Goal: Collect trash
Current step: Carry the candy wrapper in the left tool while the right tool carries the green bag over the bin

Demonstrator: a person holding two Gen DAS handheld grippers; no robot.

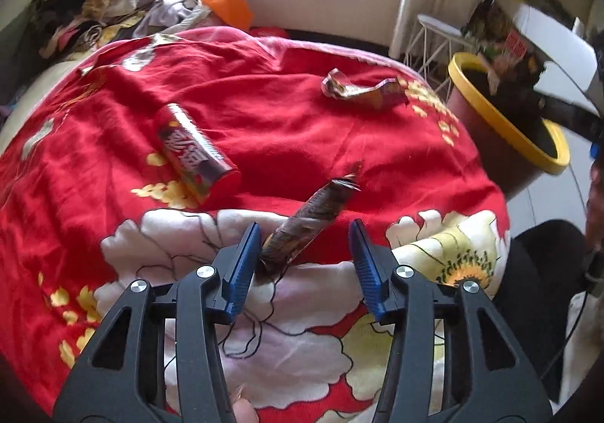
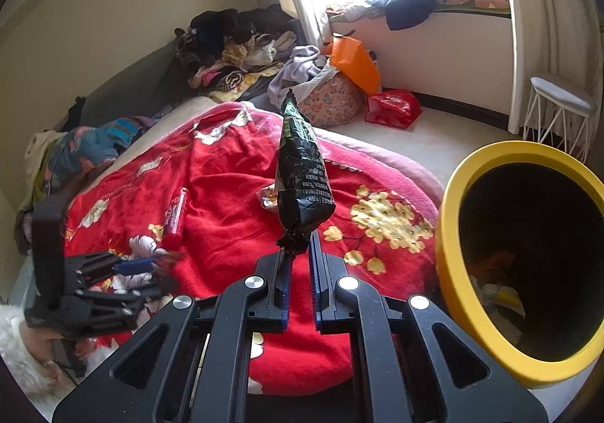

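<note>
the left gripper [image 1: 305, 234] stands with its jaws apart over the red blanket [image 1: 287, 128]; a brown wrapper [image 1: 305, 223] lies between them, leaning on the left pad, unclamped. the right gripper [image 2: 300, 253] is clamped on a black snack bag [image 2: 302, 174], upright ahead of it, yellow-rimmed bin [image 2: 449, 196] to its right.

Home bedroom: quilted bed [image 1: 264, 113], clothes pile [image 2: 234, 45]

A brown wrapper [image 1: 302, 225], a red pack [image 1: 196, 153] and a crumpled wrapper [image 1: 362, 89] lie on the blanket [image 1: 113, 121]; a black bag [image 2: 302, 174] is held upright near the yellow-rimmed bin [image 2: 472, 174].
</note>
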